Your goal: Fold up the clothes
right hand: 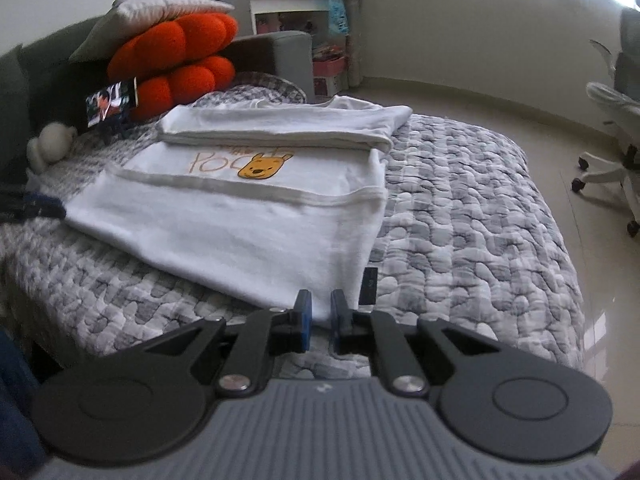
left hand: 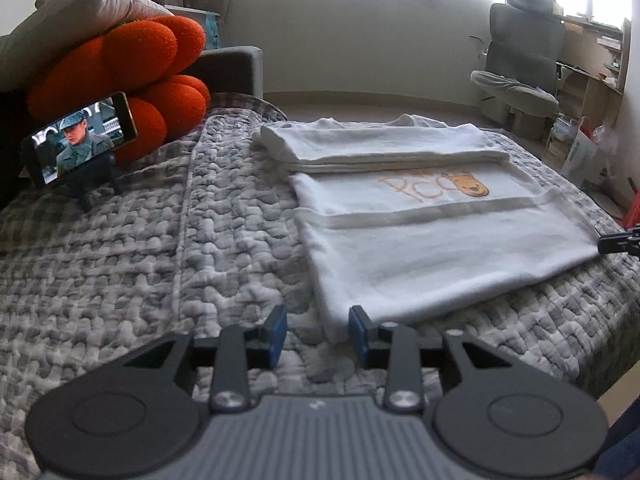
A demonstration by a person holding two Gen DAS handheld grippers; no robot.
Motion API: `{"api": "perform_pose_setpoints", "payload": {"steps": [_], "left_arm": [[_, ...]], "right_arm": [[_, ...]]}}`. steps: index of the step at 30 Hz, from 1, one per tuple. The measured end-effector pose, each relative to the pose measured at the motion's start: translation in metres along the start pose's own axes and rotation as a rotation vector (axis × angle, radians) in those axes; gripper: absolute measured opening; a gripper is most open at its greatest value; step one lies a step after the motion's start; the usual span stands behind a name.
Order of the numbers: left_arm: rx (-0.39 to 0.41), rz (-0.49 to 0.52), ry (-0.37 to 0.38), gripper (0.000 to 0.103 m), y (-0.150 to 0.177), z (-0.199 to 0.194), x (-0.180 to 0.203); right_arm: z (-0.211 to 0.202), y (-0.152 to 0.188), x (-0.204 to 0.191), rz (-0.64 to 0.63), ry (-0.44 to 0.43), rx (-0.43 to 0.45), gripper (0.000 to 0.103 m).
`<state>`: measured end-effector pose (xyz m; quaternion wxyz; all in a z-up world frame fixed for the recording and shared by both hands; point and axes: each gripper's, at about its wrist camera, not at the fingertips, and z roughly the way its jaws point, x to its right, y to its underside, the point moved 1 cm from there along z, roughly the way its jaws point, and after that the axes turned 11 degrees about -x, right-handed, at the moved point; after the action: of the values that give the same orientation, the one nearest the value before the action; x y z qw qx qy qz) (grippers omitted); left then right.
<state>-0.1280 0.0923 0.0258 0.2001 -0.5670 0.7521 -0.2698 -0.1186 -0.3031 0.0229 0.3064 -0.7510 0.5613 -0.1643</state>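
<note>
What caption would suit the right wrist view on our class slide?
Right gripper, jaws open, at the near corner of a half-folded white T-shirt on a grey quilt, orange cushions behind.

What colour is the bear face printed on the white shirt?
Yellow-orange with dark outline; the bear face shows best in the right wrist view.

One white T-shirt [left hand: 440, 248] lies on one grey quilt [left hand: 160, 240]. Behind it sit two orange cushions [left hand: 132, 60], one phone [left hand: 80, 138], one pillow [left hand: 80, 12] and one office chair [left hand: 520, 68].
</note>
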Motion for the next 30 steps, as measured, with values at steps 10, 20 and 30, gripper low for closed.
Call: {"api": "perform_pose_setpoints", "payload": {"steps": [10,20,30], "left_arm": [[0.015,-0.044,0.03,0.038,-0.019,0.01,0.001],[0.001,-0.119,0.061,0.041,-0.039,0.024,-0.012],[-0.01,-0.2,0.085,0.039,-0.058,0.045,-0.024]], "right_arm": [[-0.005,-0.01,0.002,0.003,0.055,0.009,0.022],[0.002,-0.026,0.012,0.057,0.088,0.024,0.022],[0.027,-0.057,0.03,0.171,0.06,0.039,0.023]]}}
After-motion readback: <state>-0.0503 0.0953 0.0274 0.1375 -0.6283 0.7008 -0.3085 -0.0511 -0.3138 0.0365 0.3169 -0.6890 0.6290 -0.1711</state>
